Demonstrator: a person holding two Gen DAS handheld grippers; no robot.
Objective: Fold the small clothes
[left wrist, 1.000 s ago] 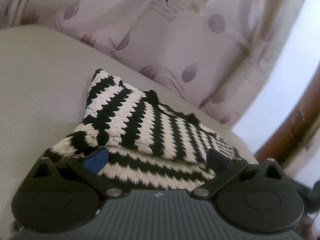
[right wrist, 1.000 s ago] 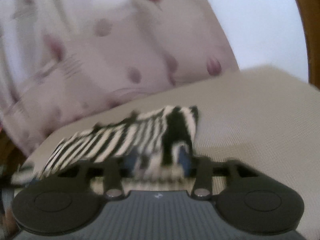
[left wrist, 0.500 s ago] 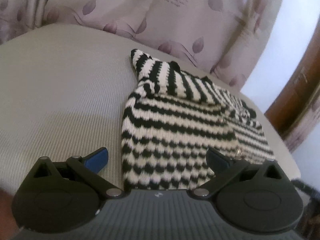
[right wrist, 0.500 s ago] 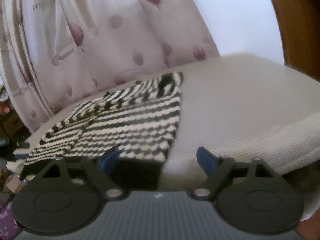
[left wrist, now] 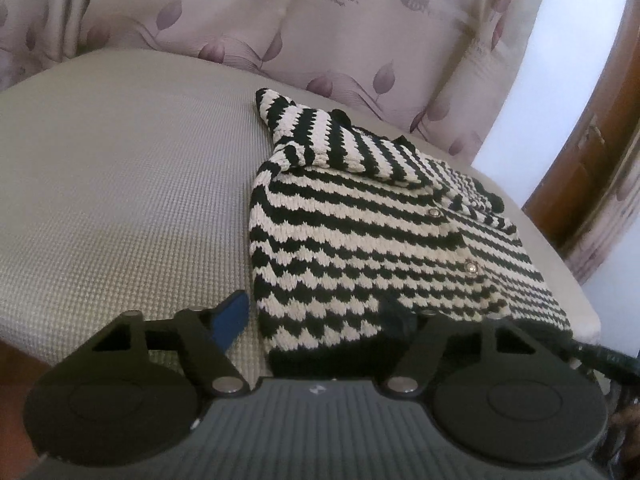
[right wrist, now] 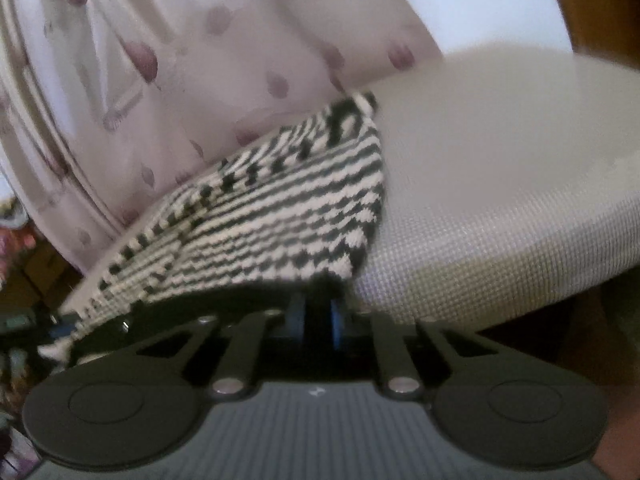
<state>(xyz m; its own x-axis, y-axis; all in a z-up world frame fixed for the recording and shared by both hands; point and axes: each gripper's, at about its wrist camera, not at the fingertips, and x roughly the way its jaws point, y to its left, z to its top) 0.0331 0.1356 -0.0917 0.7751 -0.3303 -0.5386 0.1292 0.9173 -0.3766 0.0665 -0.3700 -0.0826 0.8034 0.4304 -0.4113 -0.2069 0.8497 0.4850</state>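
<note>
Half a second back both grippers were spread — now the right gripper looks pinched on the sweater hem, blurry though, left gripper gaping, sweater flat on the cushion, sleeve tucked, more folds left.

The left matte-black two-finger claw sits on a grey ribbed body with a tiny white logo mark at its front edge. Two round black discs flank that body, each with a shallow circular recess. Slim black link arms run forward from silver pivot screws, with triangular cut-outs at the outer ends. One fingertip pad is bright blue. The right matte-black claw has the same build: grey ribs, twin discs, silver screws, blue pads.
</note>
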